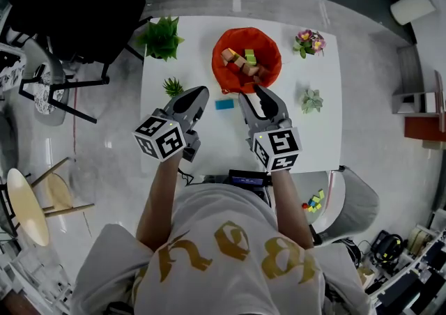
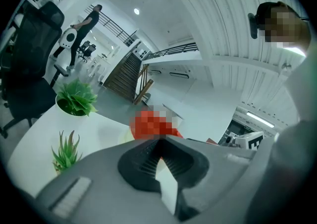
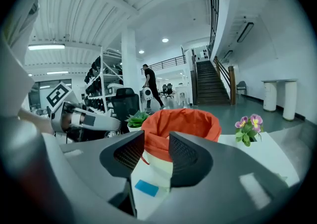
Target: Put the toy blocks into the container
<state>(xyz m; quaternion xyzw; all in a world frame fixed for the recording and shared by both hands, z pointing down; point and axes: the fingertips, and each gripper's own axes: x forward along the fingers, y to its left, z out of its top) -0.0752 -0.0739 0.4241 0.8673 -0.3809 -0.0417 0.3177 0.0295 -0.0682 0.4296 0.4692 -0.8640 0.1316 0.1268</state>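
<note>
An orange cloth container stands at the far middle of the white table with several toy blocks in it, among them a green one and a wooden one. A flat blue block lies on the table just in front of it. My left gripper hovers left of the blue block, jaws shut and empty. My right gripper sits just right of that block at the container's near rim, open with nothing between its jaws. In the right gripper view the blue block lies below the container.
Around the container stand a leafy potted plant, a small spiky plant, a flower pot and a succulent. A dark device lies at the near table edge. A black office chair is at far left.
</note>
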